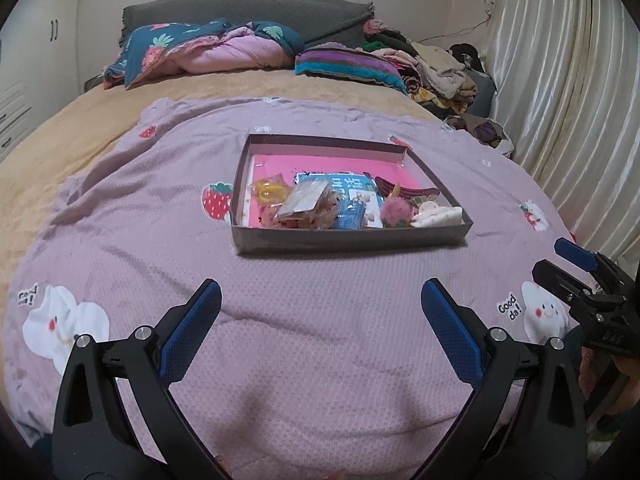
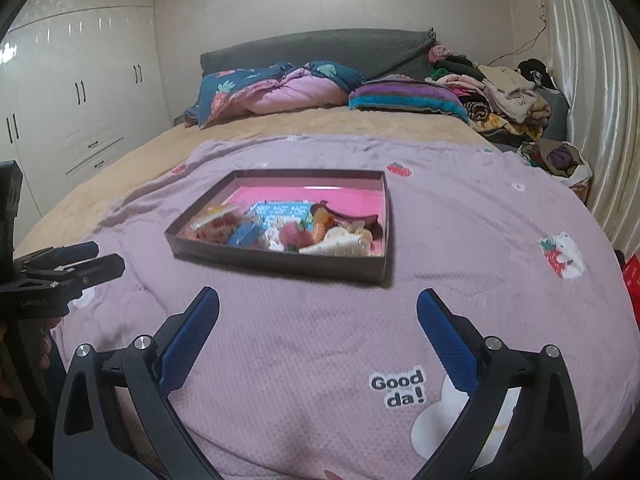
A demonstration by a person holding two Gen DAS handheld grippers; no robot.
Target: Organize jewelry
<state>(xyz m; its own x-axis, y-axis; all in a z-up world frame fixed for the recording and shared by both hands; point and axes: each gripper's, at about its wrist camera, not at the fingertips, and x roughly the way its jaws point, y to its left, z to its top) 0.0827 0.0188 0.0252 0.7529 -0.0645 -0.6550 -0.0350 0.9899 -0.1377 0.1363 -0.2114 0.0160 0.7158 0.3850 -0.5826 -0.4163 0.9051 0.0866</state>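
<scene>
Both tongs idle above bed, box of jewelry ahead

Left tongs (image 1: pixel 320 312) and right tongs (image 2: pixel 318 320) gape wide at frame bottom, each holding nothing. Box (image 1: pixel 352 236) sits mid-frame on the lilac blanket (image 1: pixel 320 360), well apart from both; its contents, a silver packet (image 1: pixel 304 198), blue card (image 1: pixel 352 196) and pink pompom (image 1: pixel 396 211), are heaped at its near end

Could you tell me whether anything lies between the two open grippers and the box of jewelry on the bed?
Nothing visible does. Only bare purple blanket separates the left gripper and the right gripper from the box.
</scene>
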